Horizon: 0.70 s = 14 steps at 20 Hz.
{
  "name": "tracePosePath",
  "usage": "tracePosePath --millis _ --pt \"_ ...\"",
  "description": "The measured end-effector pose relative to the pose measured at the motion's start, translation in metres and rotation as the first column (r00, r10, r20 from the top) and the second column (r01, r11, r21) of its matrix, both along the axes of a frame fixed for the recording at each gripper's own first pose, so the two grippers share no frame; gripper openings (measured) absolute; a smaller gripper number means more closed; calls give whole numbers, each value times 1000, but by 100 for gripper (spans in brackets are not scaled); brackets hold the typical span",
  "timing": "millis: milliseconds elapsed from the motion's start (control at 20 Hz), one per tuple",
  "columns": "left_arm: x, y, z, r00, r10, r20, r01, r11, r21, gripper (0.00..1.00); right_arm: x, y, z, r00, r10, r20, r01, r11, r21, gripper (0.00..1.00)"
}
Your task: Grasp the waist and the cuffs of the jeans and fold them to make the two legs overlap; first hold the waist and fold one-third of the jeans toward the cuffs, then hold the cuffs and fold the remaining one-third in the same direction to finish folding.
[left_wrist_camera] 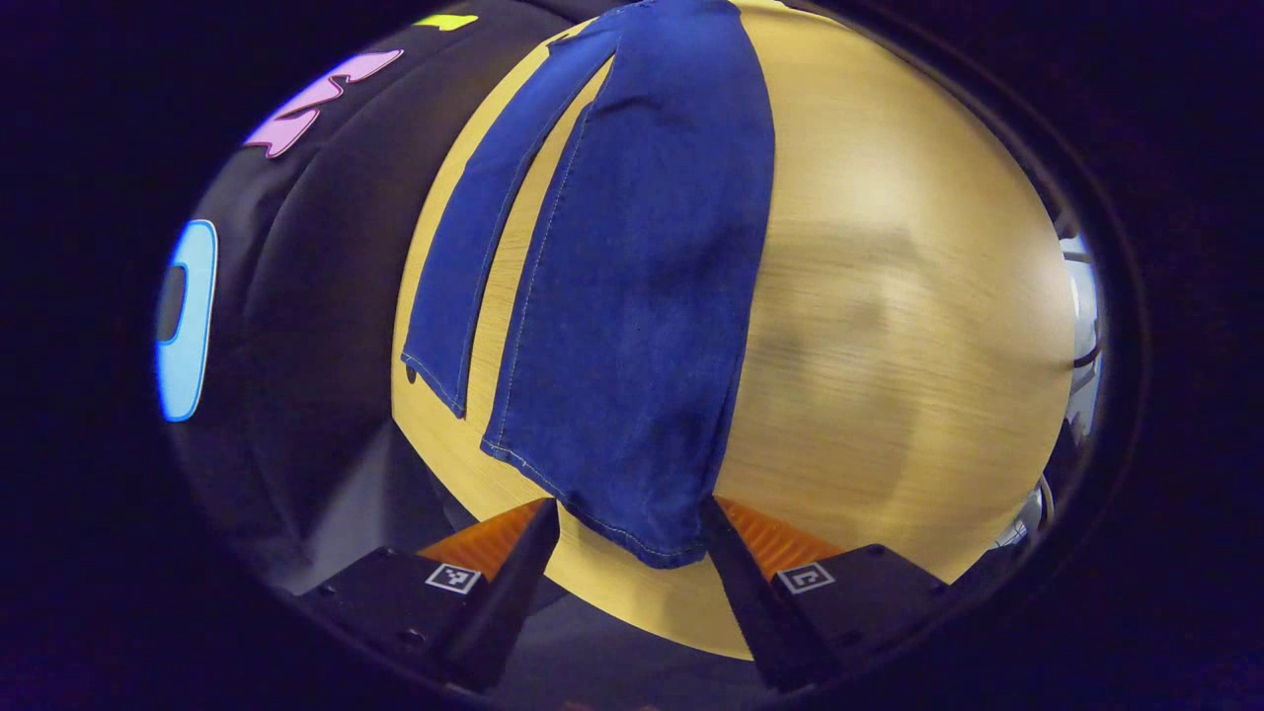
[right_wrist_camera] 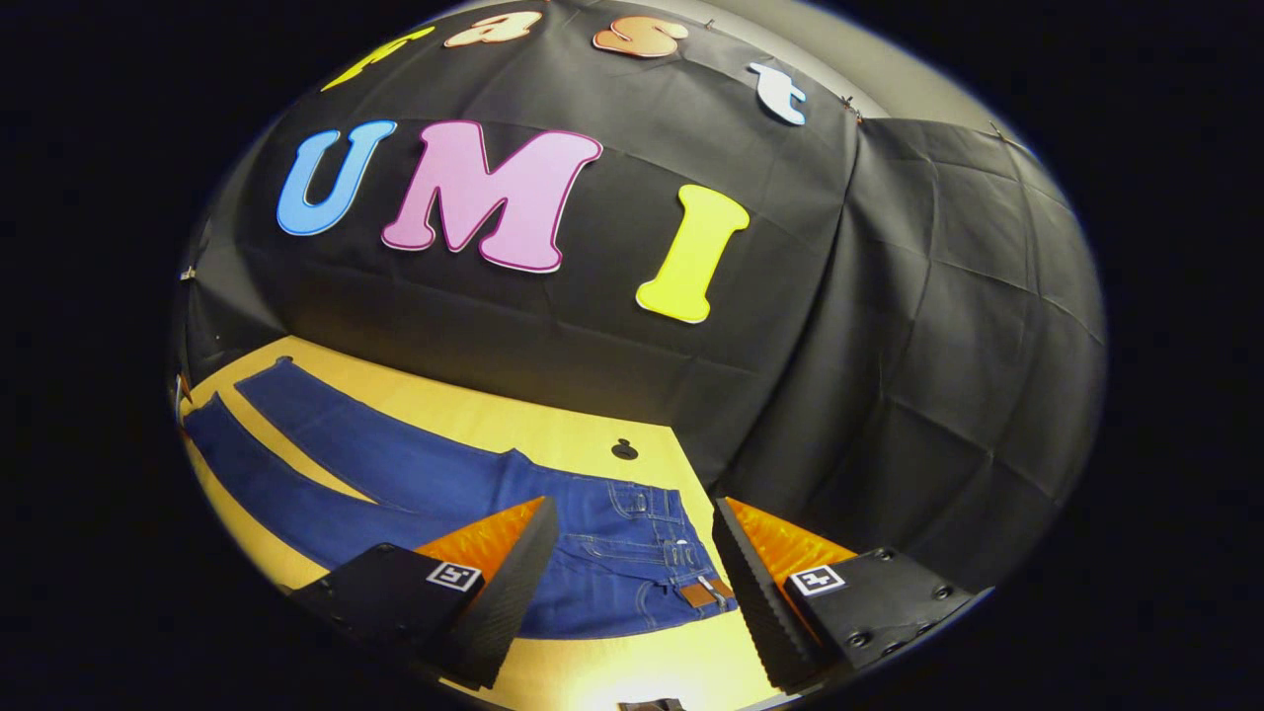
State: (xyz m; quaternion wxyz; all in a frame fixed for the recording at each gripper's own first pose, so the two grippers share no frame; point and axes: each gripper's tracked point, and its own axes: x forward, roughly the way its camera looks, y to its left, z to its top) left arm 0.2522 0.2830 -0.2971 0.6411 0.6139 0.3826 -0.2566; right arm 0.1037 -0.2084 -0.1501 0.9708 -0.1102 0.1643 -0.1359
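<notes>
Denim, dark blue: the jeans [right_wrist_camera: 553, 523] lay flat and unfolded on the wooden table [left_wrist_camera: 889, 326], legs splayed apart in a narrow V, not yet overlapped. Long axis ran from the waist [right_wrist_camera: 681, 583] out to the cuffs [left_wrist_camera: 592, 494]. Left gripper [left_wrist_camera: 632, 538] hovered at the cuff end, looking up the length of the legs; its fingers stood wide apart, straddling the nearer cuff and holding nothing that I could see (contact with the cloth couldn't be judged from that angle). Right gripper [right_wrist_camera: 632, 553] sat at the waist end, jaws equally wide, empty, with the waistband and its brown patch just ahead between the fingers. So each claw was already matched to its end: right nearer the waist, left nearer the cuffs. My read: the first fold, one leg over the other, hadn't started, and both needed to close on cloth first. The farther cuff [left_wrist_camera: 434, 380] lay beside the near one, a strip of table between. Waist was cut off at the top of the left gripper view; height of either claw above the table was hard to make out.
</notes>
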Motion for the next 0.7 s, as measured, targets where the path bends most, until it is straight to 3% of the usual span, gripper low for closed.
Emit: tracePosePath --millis 100,200,350,450,550,700 --pt "4 -1 -3 1000 11 -21 -11 1000 -2 88 0 -9 -8 1000 -9 -18 8 1000 -20 96" --pt "11 -7 -8 1000 -10 -16 10 1000 9 73 1 -23 -18 999 -3 -39 0 997 -76 96" --pt "15 -9 -15 1000 5 -27 -5 1000 -5 37 -1 -50 -31 996 34 -86 -51 977 -207 96" --pt "12 -8 -18 997 45 -58 -47 999 -23 26 -3 -69 -40 990 61 -124 -93 957 -274 96" --pt "12 -10 -17 997 52 -53 -54 998 -29 11 -4 -86 -49 977 99 -187 -163 915 -370 96" --pt "12 -10 -19 995 66 -77 -69 997 -33 6 -3 -91 -73 925 202 -321 -344 803 -486 96"
